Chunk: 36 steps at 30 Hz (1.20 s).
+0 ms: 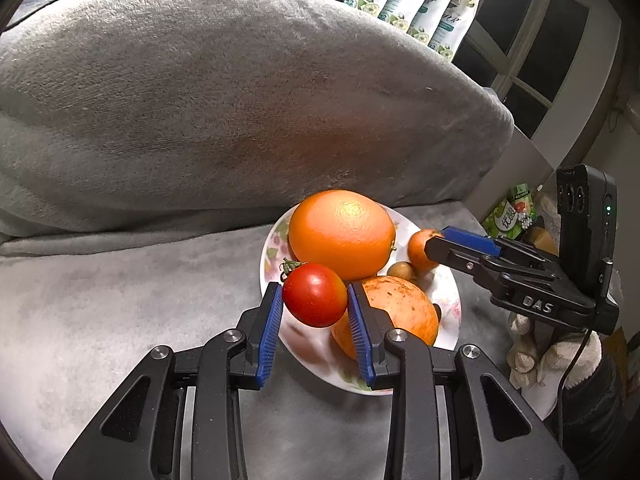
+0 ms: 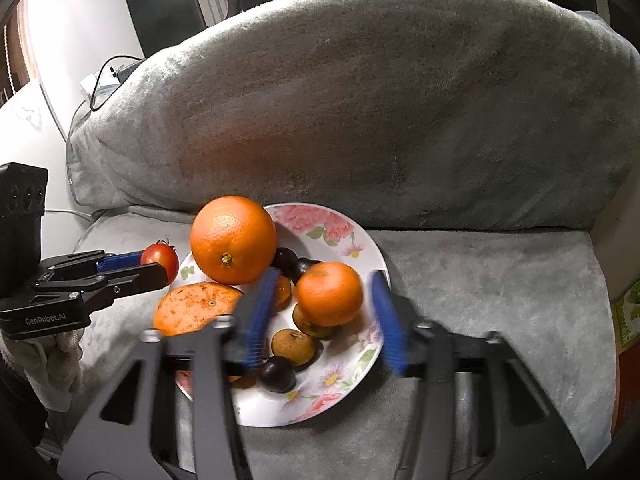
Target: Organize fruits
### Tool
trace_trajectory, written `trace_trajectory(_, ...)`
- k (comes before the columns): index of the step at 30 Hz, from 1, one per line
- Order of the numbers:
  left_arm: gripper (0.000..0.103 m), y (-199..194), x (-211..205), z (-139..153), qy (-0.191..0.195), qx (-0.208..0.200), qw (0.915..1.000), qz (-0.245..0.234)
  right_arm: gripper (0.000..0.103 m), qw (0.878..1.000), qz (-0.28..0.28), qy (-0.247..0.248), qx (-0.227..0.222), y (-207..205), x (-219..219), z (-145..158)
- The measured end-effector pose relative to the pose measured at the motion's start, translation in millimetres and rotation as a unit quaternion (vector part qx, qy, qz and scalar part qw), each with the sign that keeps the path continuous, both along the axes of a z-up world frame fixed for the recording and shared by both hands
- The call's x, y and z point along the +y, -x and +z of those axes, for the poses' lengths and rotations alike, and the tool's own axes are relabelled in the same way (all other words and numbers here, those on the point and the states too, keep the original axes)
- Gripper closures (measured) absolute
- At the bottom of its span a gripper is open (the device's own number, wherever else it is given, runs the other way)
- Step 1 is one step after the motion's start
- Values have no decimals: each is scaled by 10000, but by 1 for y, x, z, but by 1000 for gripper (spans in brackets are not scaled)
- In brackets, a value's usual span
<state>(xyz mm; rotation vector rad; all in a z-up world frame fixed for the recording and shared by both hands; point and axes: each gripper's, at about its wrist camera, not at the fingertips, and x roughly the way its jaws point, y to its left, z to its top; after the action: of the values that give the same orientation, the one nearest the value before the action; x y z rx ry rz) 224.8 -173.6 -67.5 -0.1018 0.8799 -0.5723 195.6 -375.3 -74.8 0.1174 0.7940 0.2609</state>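
The left gripper (image 1: 315, 312) is gripping a red tomato (image 1: 315, 295) between its blue pads above a floral plate (image 1: 448, 292) holding a large orange (image 1: 341, 234), while the right gripper (image 1: 434, 242) is touching a small orange (image 1: 418, 249).

blur: right gripper (image 2: 324, 316) | hidden: plate (image 1: 450, 292) centre under fruit

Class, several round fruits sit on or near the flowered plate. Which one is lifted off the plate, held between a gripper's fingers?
The red tomato, clamped between the left gripper fingers. The oranges and small dark fruits lie on the plate.
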Motion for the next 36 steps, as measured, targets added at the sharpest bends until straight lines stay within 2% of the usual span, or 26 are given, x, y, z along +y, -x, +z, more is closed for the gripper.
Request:
trace_trajectory(7,71,0,0,0,9,-5,10000,-5,39,9999,11,47,-102,1,1,6)
trace_trajectory(10,62,1,-1,1,23,-39,10000,-20,36,9999,-11,48,-113,2,0,6)
trace_trajectory(16,61,3,-4,5,3,-118,9999,-51,33,9999,-54,45,-127,4,-1,7)
trace_trajectory(18,53,3,-3,6,3,-128,9999,-47,32,9999,-59,52,-124,5,-1,8)
trace_trajectory(22,53,4,-4,6,2,-146,9999,-53,26,9998,-89,59,-141,6,-1,9)
trace_trajectory(26,52,5,-4,7,-34,-176,9998,-55,25,9998,-102,66,-145,7,-2,9)
trace_trajectory(29,35,8,-4,9,-80,-248,9997,-34,19,9998,-115,101,-140,7,-2,10)
trace_trajectory(31,35,10,-4,11,-120,-286,9995,1,13,9997,-133,114,-168,8,-2,11)
trace_trajectory(36,30,14,-5,13,-265,-350,9990,56,13,9995,-186,162,-171,10,0,14)
